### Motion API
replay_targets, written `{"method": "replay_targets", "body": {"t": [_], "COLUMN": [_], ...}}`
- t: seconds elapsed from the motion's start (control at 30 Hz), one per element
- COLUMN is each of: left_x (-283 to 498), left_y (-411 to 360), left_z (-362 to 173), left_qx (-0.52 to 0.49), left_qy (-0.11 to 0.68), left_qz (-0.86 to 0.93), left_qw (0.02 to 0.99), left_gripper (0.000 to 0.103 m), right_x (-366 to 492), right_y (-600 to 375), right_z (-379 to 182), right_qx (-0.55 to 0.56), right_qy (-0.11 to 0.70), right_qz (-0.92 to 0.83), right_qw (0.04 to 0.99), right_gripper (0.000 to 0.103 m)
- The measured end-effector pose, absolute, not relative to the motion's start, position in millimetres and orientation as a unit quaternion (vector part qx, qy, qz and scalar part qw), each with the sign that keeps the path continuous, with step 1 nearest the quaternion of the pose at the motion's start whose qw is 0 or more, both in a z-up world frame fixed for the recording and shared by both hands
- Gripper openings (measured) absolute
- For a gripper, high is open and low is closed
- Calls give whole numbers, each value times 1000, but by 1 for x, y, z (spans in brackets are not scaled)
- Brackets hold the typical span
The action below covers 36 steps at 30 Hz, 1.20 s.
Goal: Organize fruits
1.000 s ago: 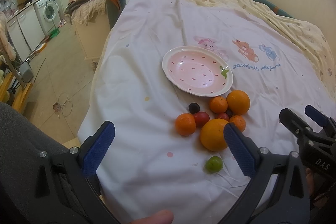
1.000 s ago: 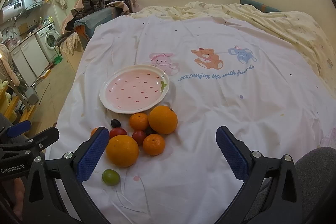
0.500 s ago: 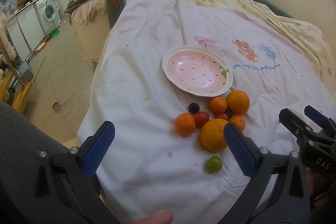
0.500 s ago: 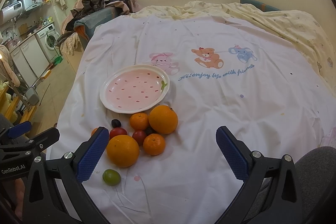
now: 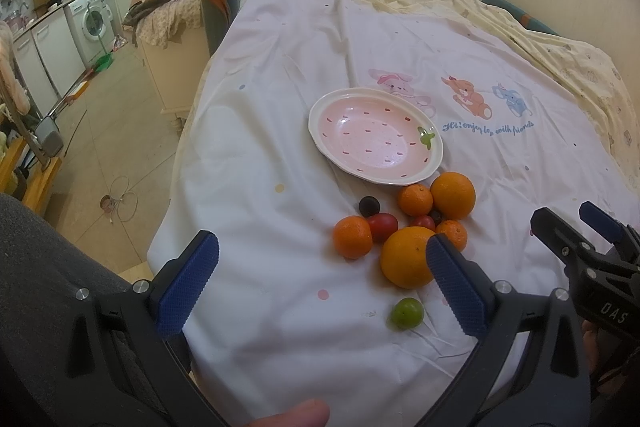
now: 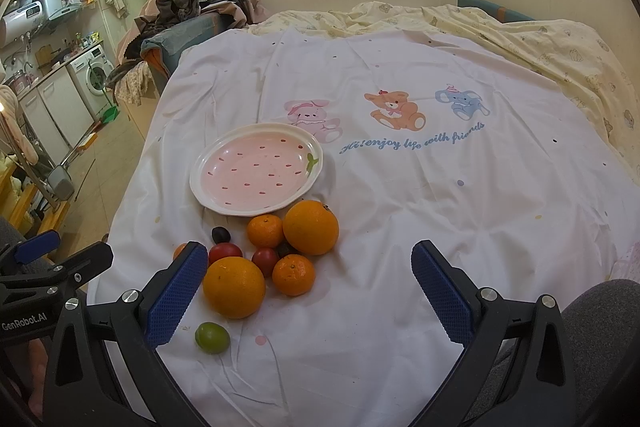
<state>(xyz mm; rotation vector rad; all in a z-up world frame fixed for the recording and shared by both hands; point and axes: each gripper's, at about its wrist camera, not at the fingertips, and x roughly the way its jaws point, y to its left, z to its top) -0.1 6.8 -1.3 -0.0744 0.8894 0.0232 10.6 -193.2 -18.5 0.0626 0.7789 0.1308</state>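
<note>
On the white bedsheet (image 6: 400, 207) printed with cartoon animals, a pink strawberry plate (image 6: 256, 169) sits bare, and just in front of it the fruit lies in a loose cluster: a large orange (image 6: 234, 287) nearest the person, a second large orange (image 6: 311, 227) close to the plate rim, small tangerines, red tomatoes and dark plums packed between them, and a green plum (image 6: 212, 337) a little apart at the near edge. Nothing has gone onto the plate yet, so the job looks to be at its very start. Both tools hang above the near edge of the bed with nothing in them: the left gripper (image 5: 320, 281) has its blue pads spread wide, and the right gripper (image 6: 308, 293) is equally wide. By my reckoning the next move is to drop one gripper over a fruit, probably the near orange, straddle it squarely so it cannot roll on the soft sheet, then pinch gently and carry it to the plate.
</note>
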Motion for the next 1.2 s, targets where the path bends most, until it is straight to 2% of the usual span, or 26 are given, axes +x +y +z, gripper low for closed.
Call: {"method": "replay_targets", "body": {"t": [1.2], "left_x": [1], "left_y": [8], "left_z": [-1], "left_qx": [-43], "left_qy": [436], "left_qz": [11], "left_qw": [899], "left_gripper": [102], "right_x": [12], "right_y": [-192], "right_z": [-26], "right_qx": [34], "right_qy": [395], "right_qz": [70], "right_qw": [915], "right_gripper": [103]}}
